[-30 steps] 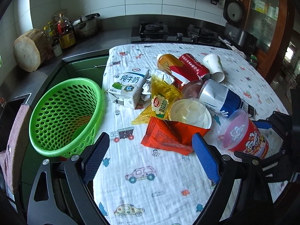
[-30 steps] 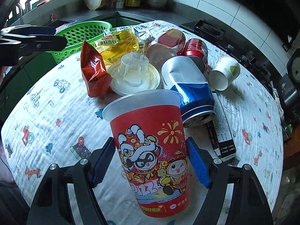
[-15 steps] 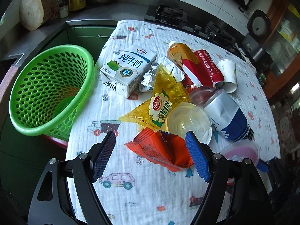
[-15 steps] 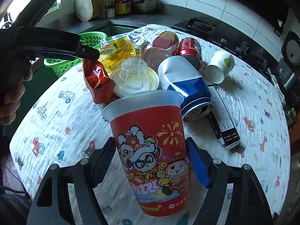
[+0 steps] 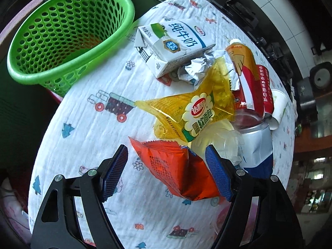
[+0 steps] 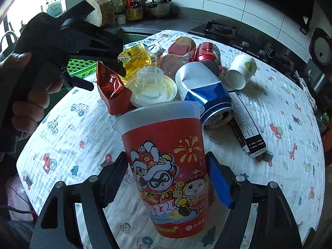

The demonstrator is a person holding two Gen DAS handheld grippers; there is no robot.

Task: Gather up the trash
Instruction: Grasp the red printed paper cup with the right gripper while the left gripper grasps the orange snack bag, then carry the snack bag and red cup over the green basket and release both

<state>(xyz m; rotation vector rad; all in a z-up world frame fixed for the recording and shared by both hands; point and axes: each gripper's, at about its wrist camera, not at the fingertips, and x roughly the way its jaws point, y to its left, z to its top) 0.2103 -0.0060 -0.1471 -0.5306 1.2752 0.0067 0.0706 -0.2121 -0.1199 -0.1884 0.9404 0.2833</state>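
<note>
Lowered since the earlier frame, the left gripper (image 5: 166,172) now straddles the orange packet (image 5: 176,172) on the tablecloth (image 5: 89,128), its jaws apart after narrowing, one pad perhaps touching. Right gripper (image 6: 167,178) is clamped on the red cup (image 6: 168,172); the basket (image 5: 62,31) sits beside the table.

Daylight pours from a window (image 6: 31,4) at my far left, blown out white. The tablecloth (image 5: 87,128) reads bright and sharp; fisheye bending darkens every edge, and the far right corner blurs.
</note>
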